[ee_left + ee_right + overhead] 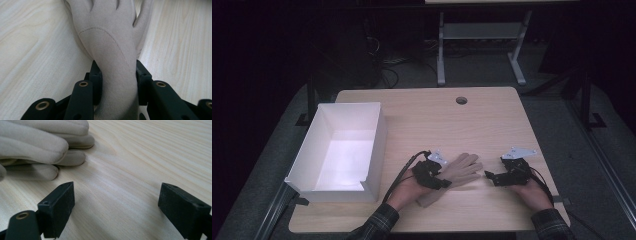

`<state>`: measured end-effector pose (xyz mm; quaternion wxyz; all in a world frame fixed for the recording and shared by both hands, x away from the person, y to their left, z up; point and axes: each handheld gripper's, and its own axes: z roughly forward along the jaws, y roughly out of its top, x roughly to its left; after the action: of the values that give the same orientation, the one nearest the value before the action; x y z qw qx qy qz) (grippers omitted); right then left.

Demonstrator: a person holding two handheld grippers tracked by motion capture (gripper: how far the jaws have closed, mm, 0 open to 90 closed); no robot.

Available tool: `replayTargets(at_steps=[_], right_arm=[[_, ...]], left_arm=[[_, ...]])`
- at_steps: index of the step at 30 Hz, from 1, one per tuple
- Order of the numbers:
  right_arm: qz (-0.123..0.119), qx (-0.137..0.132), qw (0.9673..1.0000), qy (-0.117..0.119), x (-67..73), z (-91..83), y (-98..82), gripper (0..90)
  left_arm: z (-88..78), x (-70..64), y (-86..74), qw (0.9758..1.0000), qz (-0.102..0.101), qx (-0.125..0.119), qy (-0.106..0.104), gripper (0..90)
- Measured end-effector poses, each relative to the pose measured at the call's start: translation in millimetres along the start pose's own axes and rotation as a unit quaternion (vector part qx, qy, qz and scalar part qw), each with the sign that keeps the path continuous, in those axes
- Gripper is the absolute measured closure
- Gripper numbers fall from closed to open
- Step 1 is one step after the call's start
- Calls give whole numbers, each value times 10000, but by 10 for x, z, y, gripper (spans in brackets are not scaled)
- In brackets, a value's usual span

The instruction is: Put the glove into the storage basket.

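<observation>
A beige glove [463, 169] lies flat on the light wooden table [432, 120], fingers pointing to the far right. My left gripper [443, 181] is at the glove's wrist end, and in the left gripper view its black pads [97, 77] press in on both sides of the glove's cuff [110, 45], which bunches between them. To the right of the glove's fingertips [37, 147], my right gripper [488, 176] rests low over the table, jaws wide apart [116, 197] with only bare wood between them.
An open white box [379, 145] stands on the table's left side, its inside bare. A round cable hole [461, 100] sits near the far edge. Beyond the table are a dark floor, cables and a desk frame [441, 55].
</observation>
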<state>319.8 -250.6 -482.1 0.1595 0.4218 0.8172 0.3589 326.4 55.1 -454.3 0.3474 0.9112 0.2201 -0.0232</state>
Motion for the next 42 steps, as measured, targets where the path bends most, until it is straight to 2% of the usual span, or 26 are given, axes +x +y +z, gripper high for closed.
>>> replayTargets(at_steps=[3,7,10,13,18,25,35,39,42], right_arm=[[4,0,10000,2,0,0,0,134],[2,-2,10000,2,0,0,0,134],[-6,-7,10000,12,1,1,0,135],[-5,-4,10000,13,1,0,0,134],[-6,-12,10000,12,1,2,-1,134],[-7,-15,10000,10,1,2,0,135],[4,-15,10000,13,3,2,0,134],[-3,-12,10000,11,2,1,0,135],[-4,-12,10000,10,2,2,0,135]], left_arm=[[-59,4,38,10000,-14,24,34,667],[-158,-14,96,9998,-131,-94,90,667],[-253,-15,151,9998,-126,-82,151,667],[-355,-7,209,9993,-254,-167,197,667],[-569,21,319,9986,-401,-258,223,666],[-890,38,460,9977,-373,-381,428,666],[-1303,134,470,9958,-502,-536,544,666],[-1475,192,438,9947,-570,-581,628,665],[-1615,241,402,9933,-604,-623,766,665]])
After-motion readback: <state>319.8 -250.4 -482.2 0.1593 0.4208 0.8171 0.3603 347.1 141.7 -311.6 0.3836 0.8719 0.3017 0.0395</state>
